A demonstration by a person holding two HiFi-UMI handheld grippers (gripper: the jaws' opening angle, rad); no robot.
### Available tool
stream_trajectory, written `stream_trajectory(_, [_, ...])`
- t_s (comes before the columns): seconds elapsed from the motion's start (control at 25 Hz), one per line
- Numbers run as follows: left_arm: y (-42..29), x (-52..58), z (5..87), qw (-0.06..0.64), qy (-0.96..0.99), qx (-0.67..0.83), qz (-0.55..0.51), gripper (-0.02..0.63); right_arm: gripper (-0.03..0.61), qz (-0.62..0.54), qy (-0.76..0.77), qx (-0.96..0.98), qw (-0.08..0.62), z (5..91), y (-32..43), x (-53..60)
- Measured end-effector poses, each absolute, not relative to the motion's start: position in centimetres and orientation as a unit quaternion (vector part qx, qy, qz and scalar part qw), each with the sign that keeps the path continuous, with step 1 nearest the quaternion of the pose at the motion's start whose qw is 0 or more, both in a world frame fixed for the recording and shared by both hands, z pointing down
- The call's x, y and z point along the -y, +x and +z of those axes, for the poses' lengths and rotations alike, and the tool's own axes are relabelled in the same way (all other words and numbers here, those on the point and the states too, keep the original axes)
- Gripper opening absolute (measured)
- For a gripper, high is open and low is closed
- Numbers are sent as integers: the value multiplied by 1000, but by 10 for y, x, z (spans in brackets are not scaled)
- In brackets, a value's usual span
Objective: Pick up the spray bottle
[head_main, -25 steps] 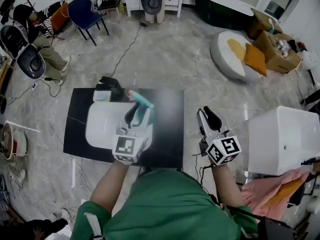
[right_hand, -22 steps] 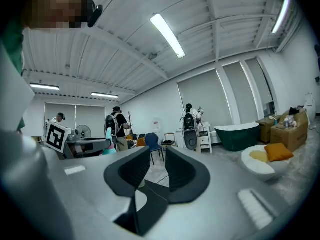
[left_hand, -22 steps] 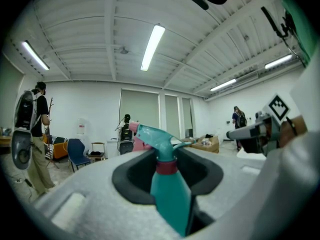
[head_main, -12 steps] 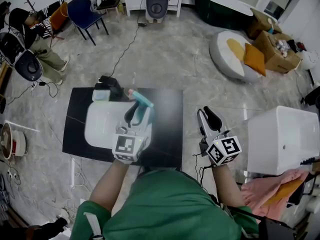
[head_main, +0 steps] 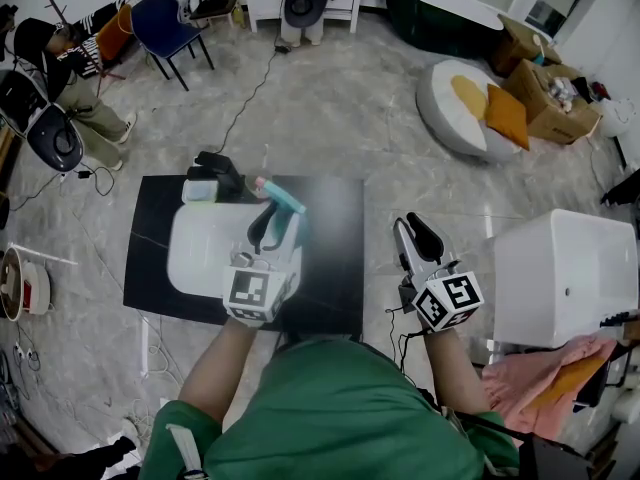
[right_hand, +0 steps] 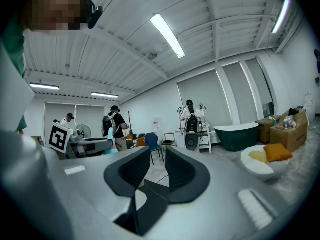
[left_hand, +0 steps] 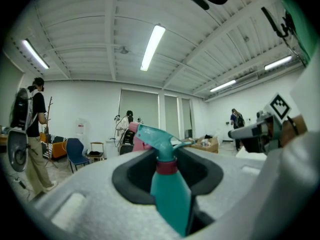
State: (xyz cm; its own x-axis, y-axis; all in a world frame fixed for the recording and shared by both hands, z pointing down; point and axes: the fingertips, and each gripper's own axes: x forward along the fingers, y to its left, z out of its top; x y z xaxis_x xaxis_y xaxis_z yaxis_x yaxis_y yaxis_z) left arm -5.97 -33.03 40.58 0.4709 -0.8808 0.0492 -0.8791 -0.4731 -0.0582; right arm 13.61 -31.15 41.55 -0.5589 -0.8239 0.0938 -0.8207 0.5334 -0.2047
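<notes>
The left claw [head_main: 278, 226] is closed on the teal plastic spray bottle [left_hand: 169, 196]. Its two dark jaws press on the body just below the dark red collar, and the teal trigger head with its pink nozzle sticks out past the jaw tips. The right claw [head_main: 416, 236] hangs beside the person's right side, off the table edge. Its jaws stand a little apart and there is nothing between them.

The held bottle is over the black rectangular table [head_main: 340, 268], just beside the white rounded basin-like object [head_main: 200, 253] that sits on it. I cannot tell if the bottom of the bottle is clear of the table.

I judge that the grasp is made and the lift is the step in hand. The next move calls for a straight, steady rise with a firm grip, so that the smooth bottle does not slip or knock the basin.

Farther off on the grey floor stand a blue chair [head_main: 165, 23] and a dark green bathtub [head_main: 450, 18].
</notes>
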Motion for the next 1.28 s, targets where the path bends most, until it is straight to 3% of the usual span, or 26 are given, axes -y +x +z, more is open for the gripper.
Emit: stream_trajectory(1.28, [-63,360,417,7,-861,-506,-41,130,74,-120,-483,-867,2,428,136,331])
